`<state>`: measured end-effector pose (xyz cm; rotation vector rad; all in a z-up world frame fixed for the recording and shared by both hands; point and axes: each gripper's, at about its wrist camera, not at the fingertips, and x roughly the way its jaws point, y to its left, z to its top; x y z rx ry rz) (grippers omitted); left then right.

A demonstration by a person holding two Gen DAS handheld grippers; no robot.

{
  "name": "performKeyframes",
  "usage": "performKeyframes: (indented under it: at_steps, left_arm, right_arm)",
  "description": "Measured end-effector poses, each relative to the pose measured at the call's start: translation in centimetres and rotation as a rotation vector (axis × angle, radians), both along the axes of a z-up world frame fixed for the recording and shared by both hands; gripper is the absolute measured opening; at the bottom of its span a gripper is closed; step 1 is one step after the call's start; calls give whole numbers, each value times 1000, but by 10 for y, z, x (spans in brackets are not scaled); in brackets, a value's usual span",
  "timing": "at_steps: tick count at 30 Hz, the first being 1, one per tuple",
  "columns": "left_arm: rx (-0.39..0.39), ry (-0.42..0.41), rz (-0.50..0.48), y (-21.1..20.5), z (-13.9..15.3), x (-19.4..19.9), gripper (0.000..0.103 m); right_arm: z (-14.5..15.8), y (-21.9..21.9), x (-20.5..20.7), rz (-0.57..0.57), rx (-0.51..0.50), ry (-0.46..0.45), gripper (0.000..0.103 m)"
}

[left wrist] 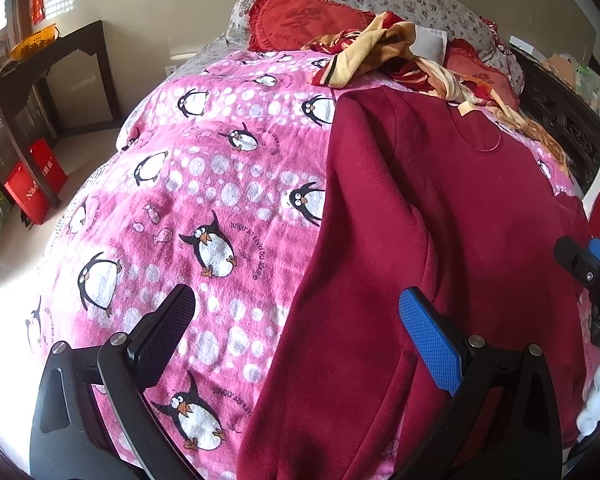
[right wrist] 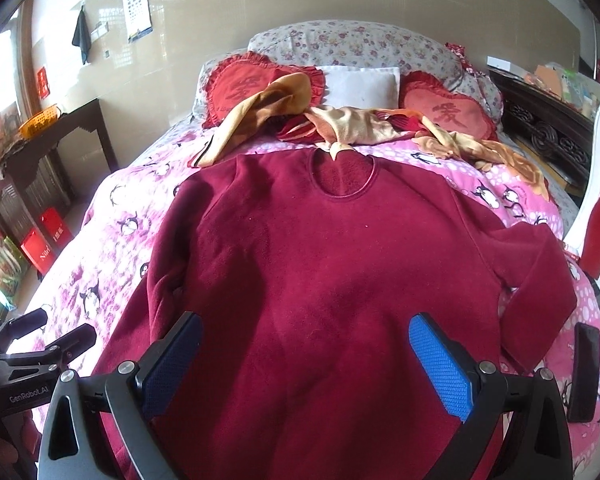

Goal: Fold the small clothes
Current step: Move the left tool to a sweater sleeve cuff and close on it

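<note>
While spread flat, maroon sweater (right wrist: pixel 324 264) — beneath right tool (right wrist: pixel 306 364), fingers apart

Left gripper (left wrist: pixel 296 340): jaws wide apart, holding nothing, over the blanket's seam with the sweater.
Sweater (left wrist: pixel 440 220): maroon, flat, 3 o'clock half.
Blanket (left wrist: pixel 220 152): pink penguin print, 9 o'clock.
Right gripper (left wrist: pixel 592 264): 3 o'clock edge.

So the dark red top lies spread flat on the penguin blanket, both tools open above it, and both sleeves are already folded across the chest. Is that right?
Not quite: the sleeves are not folded across the chest. The right wrist view shows the dark red top with both sleeves lying out to its sides. The rest holds: it lies flat on the penguin blanket, and the left tool and right tool are open above it.
</note>
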<state>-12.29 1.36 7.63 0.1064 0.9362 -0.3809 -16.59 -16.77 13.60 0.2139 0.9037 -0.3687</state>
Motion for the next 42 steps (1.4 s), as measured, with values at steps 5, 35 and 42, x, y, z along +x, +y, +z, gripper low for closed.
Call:
performKeyframes:
  at_steps: [5, 35, 42]
  left_arm:
    - [15, 17, -3, 0, -6, 0, 103]
    - [52, 51, 33, 13, -18, 3, 103]
    - [51, 61, 35, 25, -19, -3, 103]
  right_arm:
    - [-2, -2, 3, 8, 18, 3, 96]
    - [-20, 10, 16, 70, 60, 16, 95]
    - [-18, 12, 17, 75, 58, 10, 95]
